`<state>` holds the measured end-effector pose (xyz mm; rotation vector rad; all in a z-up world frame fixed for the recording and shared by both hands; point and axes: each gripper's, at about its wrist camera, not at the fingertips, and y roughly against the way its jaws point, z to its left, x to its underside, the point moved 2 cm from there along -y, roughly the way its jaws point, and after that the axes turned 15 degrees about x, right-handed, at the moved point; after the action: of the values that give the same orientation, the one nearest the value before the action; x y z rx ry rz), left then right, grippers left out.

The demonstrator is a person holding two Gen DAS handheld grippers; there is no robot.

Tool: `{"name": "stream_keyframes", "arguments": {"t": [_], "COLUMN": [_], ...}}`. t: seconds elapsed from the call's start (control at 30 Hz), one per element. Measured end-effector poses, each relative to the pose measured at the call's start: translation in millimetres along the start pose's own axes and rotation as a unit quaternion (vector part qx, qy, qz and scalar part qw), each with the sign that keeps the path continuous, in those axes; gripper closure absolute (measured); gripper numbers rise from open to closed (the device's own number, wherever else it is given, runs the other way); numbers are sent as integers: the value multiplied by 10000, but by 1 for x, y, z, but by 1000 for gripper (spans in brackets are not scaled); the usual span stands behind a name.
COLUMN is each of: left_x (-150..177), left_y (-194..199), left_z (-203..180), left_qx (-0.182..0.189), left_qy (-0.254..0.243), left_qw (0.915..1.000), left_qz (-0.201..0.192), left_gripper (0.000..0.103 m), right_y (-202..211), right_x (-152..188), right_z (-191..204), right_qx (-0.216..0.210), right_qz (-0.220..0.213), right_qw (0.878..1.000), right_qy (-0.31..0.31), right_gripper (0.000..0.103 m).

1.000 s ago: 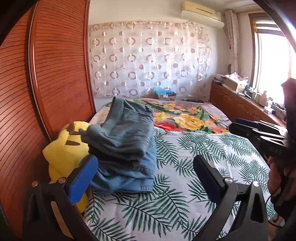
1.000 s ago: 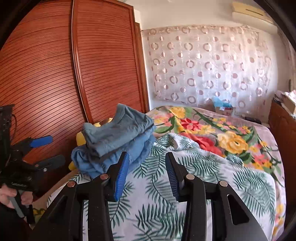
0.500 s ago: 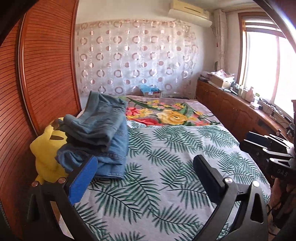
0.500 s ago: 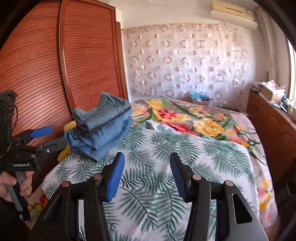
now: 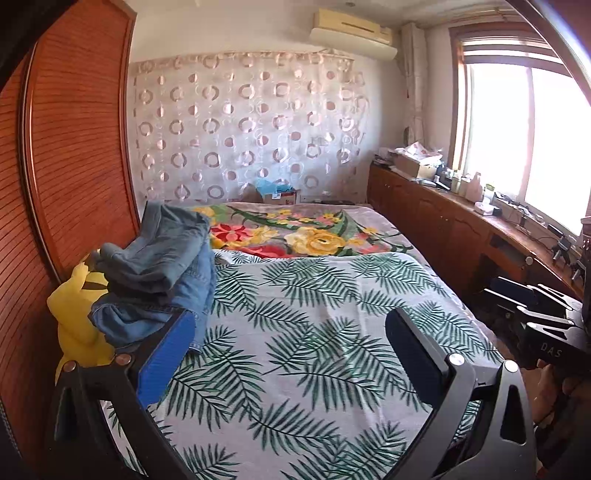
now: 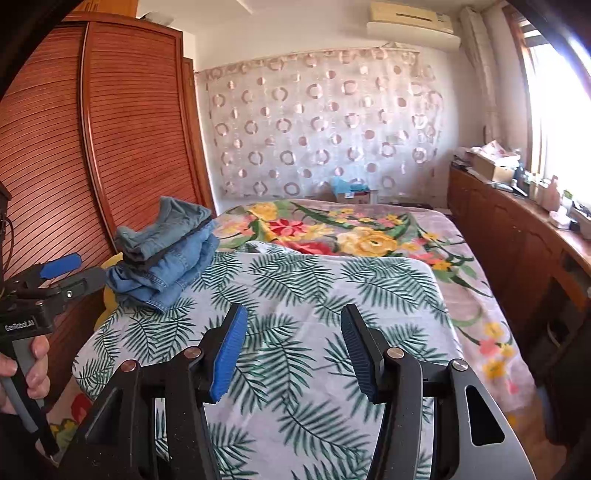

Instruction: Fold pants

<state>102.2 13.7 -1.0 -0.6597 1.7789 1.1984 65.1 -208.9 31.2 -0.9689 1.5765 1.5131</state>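
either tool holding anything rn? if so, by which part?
Nothing is held. The left tool and right tool are both open over the leaf-print bedspread. The folded blue denim pants sit stacked at the bed's edge, untouched.

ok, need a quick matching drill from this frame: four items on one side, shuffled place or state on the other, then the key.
Items:
1. jeans pile
2. yellow plush toy
3. left gripper
4. air conditioner

Place or state:
A. high on the wall above the curtain
B. stacked at the bed edge by the wardrobe
C. open, holding nothing
D. wedged between jeans and wardrobe, partly covered

Pairs: 1-B, 2-D, 3-C, 4-A
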Motion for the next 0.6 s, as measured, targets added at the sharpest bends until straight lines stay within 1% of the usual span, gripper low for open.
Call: {"name": "stream_keyframes", "arguments": {"t": [0.17,0.3,0.5,0.6], "left_x": [-2,-6,-11,-13], "left_y": [7,16,33,41], "left_z": [-17,-26,-30,-31], "left_qx": [54,50,-31,-145], "left_qy": [-109,-165,-188,-225], "left_qw": [9999,9997,9990,9985], "left_qz": [-54,-168,-395,-474], "left_gripper": [0,0,0,0], "right_y": [16,34,54,64], "right_x": [4,2,6,16], "right_z": [5,11,22,25], "right_qx": [199,309,440,506], "right_qz": [-96,-301,-574,-703], "right_qw": [9997,9990,9971,9959], "right_qy": [-70,-146,-225,-260], "right_gripper": [47,46,46,46]}}
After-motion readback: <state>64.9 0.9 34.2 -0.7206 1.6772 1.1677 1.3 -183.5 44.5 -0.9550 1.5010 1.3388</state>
